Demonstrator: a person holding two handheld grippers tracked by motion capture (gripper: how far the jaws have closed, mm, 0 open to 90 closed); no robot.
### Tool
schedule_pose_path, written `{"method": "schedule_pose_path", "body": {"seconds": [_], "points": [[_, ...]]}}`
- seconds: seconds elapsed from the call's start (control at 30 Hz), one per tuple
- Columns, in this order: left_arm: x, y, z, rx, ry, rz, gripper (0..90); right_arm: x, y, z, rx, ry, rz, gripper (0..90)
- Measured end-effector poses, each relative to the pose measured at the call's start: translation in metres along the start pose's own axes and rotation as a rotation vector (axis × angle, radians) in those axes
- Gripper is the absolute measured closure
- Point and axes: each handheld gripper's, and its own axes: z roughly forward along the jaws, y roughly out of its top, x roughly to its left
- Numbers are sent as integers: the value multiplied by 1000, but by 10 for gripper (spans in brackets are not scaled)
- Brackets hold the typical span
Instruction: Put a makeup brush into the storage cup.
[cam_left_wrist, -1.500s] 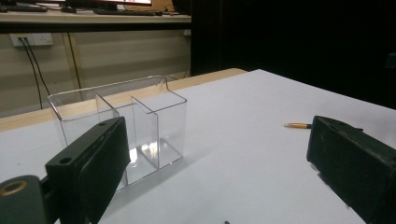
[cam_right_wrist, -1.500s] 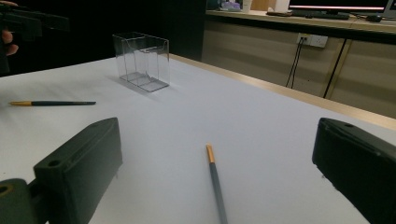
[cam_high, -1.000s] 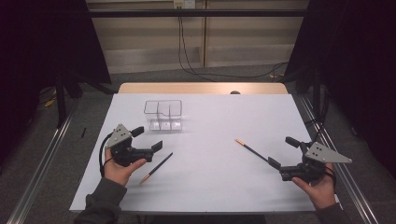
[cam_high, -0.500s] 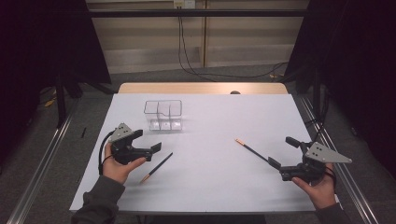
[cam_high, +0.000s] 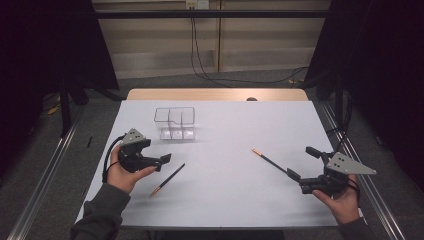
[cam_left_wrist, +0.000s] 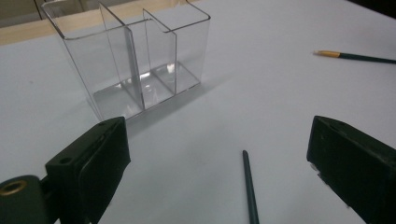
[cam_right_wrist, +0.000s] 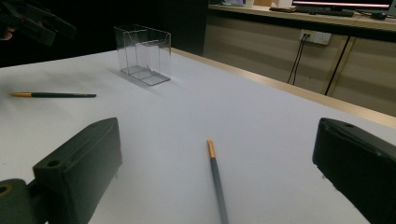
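1. Desk (cam_high: 225, 125): white top, across the centre of the high view, carrying every item below.
2. Clear organiser (cam_high: 174, 122): transparent, divided into compartments, upright in the upper left of the desk; nothing visible inside it. It also stands in the upper left of the left gripper view (cam_left_wrist: 135, 60).
3. Left pencil (cam_high: 167, 179): dark shaft, orange end toward the bottom of the frame, lying flat just right of your left tongs. Its dark end shows between the jaws in the left gripper view (cam_left_wrist: 250, 186).
4. Right pencil (cam_high: 270, 160): dark shaft, orange end toward the upper left, lying flat just before your right tongs.
5. Left tongs (cam_high: 161, 159): in your left hand, lower left, released, jaws wide apart, grasping nothing.
6. Right tongs (cam_high: 302, 162): in your right hand, lower right, released, jaws wide apart either side of the right pencil's line, not touching it.
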Motion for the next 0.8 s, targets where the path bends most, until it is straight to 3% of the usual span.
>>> {"method": "schedule_pose_path", "body": {"seconds": [0.2,0.37,0.4,0.63,0.8], "points": [[0,6,1,81,-1,4,55,0,-1,0,-2,-6,4,8],[0,10,5,169,-26,2,55,0,-1,1,8,3,5,8],[0,11,6,203,-30,29,55,0,-1,1,7,5,6,8],[-4,14,13,305,-65,37,55,0,-1,1,12,-4,9,8],[-6,18,16,391,-93,68,55,0,-1,1,13,0,6,8]]}}
